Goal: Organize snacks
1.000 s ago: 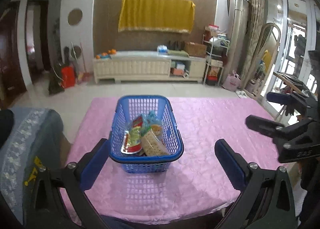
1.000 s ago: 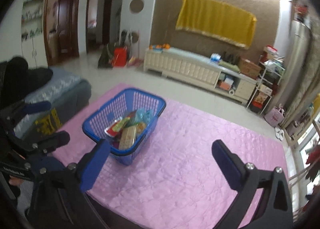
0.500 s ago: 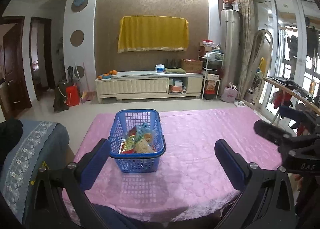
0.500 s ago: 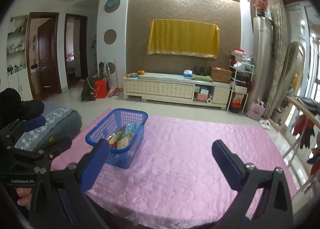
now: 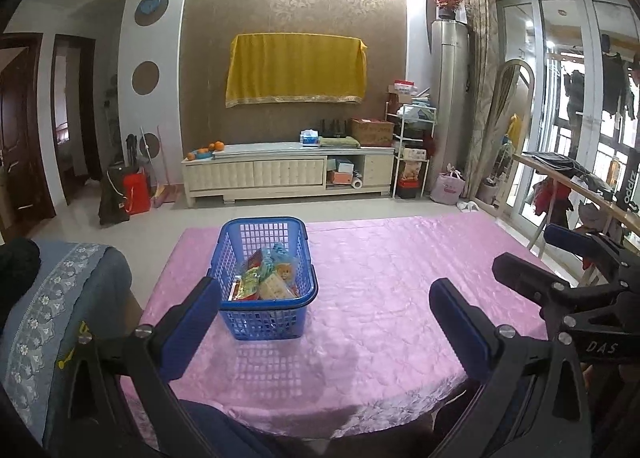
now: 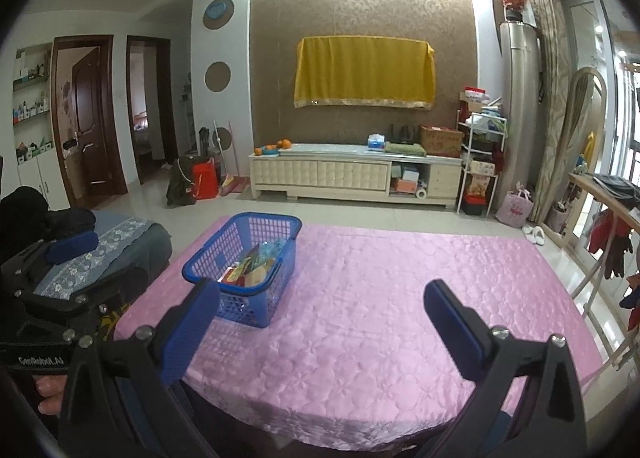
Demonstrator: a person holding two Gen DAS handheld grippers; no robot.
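Observation:
A blue plastic basket (image 5: 264, 322) stands on the pink tablecloth (image 5: 380, 282) at the left of the table. It holds several snack packets (image 5: 266, 278). It also shows in the right wrist view (image 6: 208, 258), with the packets (image 6: 252, 270) inside. My left gripper (image 5: 324, 314) is open and empty, held back near the table's front edge, in front of the basket. My right gripper (image 6: 322, 318) is open and empty, to the right of the basket above the front of the table. The right gripper also shows at the right of the left wrist view (image 5: 560, 258).
A grey-blue cushioned seat (image 5: 52, 298) stands left of the table. A wooden rack with hanging clothes (image 6: 608, 225) stands to the right. A white TV cabinet (image 5: 280, 173) stands across the tiled floor by the far wall.
Both grippers have drawn back and tilted up, so the basket looks smaller and farther and more of the room shows. Both stay open and empty. The basket has not moved.

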